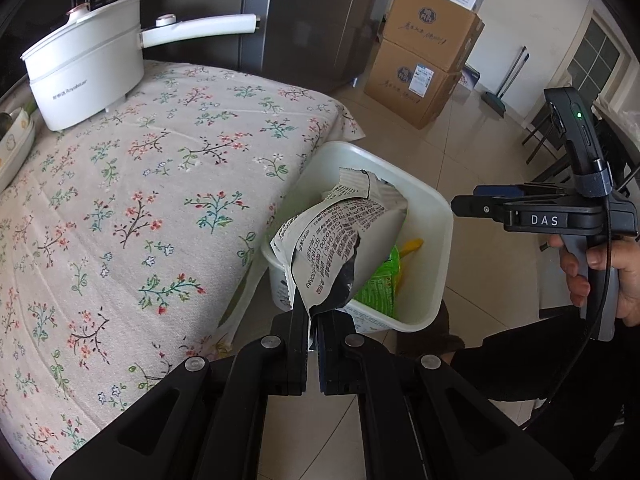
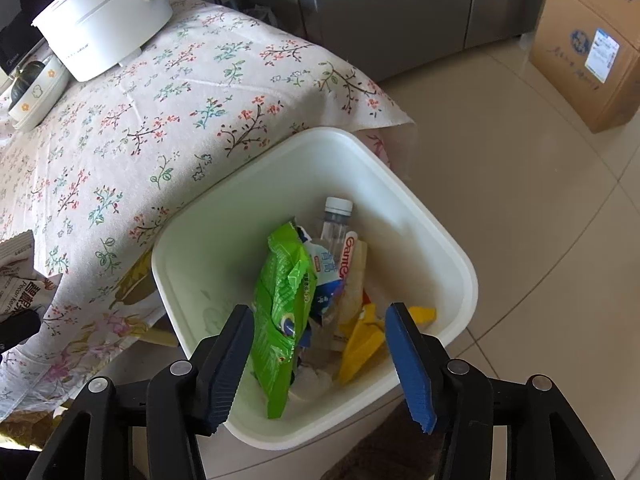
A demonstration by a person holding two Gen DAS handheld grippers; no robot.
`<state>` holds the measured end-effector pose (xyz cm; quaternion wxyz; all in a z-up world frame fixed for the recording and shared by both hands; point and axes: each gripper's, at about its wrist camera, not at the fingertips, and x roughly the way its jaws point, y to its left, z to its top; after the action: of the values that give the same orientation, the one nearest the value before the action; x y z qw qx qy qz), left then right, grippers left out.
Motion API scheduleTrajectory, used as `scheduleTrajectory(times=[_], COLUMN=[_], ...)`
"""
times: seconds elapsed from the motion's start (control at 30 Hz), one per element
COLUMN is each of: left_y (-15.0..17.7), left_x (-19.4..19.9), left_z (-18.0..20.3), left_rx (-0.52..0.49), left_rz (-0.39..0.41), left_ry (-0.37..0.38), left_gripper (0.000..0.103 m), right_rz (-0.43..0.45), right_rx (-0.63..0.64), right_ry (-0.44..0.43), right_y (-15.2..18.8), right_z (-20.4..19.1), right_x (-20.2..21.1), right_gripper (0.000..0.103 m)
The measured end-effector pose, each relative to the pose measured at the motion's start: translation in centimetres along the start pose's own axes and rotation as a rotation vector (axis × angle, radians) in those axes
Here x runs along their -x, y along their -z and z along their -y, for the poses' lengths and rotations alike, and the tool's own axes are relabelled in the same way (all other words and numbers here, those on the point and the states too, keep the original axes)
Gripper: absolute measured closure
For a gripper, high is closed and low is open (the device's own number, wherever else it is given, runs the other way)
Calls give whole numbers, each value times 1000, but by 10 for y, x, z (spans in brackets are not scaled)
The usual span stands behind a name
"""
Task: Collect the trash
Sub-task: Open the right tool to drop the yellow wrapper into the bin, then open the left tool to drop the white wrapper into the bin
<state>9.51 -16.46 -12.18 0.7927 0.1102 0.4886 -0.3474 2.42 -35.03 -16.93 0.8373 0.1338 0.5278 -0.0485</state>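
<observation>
A white plastic bin (image 2: pixel 448 240) stands on the floor against the table's corner. Inside lie a green snack bag (image 2: pixel 280 312), a clear bottle (image 2: pixel 336 220), a white and blue pouch and yellow scraps (image 2: pixel 360 344). My right gripper (image 2: pixel 320 312) hangs open over the bin with nothing pressed between its blue pads; the green bag lies below them. My left gripper (image 1: pixel 313 320) is shut on a crumpled white and black wrapper (image 1: pixel 340 240), held above the bin's near side (image 1: pixel 436 248). In the right wrist view that wrapper (image 2: pixel 20 276) shows at the left edge.
A table under a floral cloth (image 1: pixel 140 200) carries a white electric pot (image 1: pixel 84 68) and a bowl (image 2: pixel 36 92). Stacked cardboard boxes (image 1: pixel 424 52) and a dark fridge (image 1: pixel 304 20) stand beyond on the tiled floor. A person's hand (image 1: pixel 600 268) grips the right tool.
</observation>
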Motion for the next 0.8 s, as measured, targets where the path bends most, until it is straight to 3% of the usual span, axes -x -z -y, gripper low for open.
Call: scheduleTrajectory(times=[0.33, 0.43, 0.53, 0.6, 0.67, 0.8], left_y=[-23, -27, -29, -29, -28, -26], left_x=[-51, -65, -72, -71, -69, -62], left_z=[48, 56, 60, 61, 61, 55], left_rx=[-79, -81, -73, -74, -75, -67], left_rz=[-43, -51, -60, -49, -37, -27], left_ry=[48, 30, -6, -24, -39, -59], left_gripper=[99, 96, 75, 50, 42, 35], right_rz=[1, -3, -12, -13, -10, -4], right_rx=[-39, -53, -74, -84, -90, -91], right_ry=[29, 47, 56, 57, 56, 56], right_y=[16, 20, 23, 25, 25, 24], right_z=[38, 51, 62, 67, 71, 70], right_x=[7, 8, 7, 8, 9, 11], right_gripper=[40, 39, 39, 39, 38, 37])
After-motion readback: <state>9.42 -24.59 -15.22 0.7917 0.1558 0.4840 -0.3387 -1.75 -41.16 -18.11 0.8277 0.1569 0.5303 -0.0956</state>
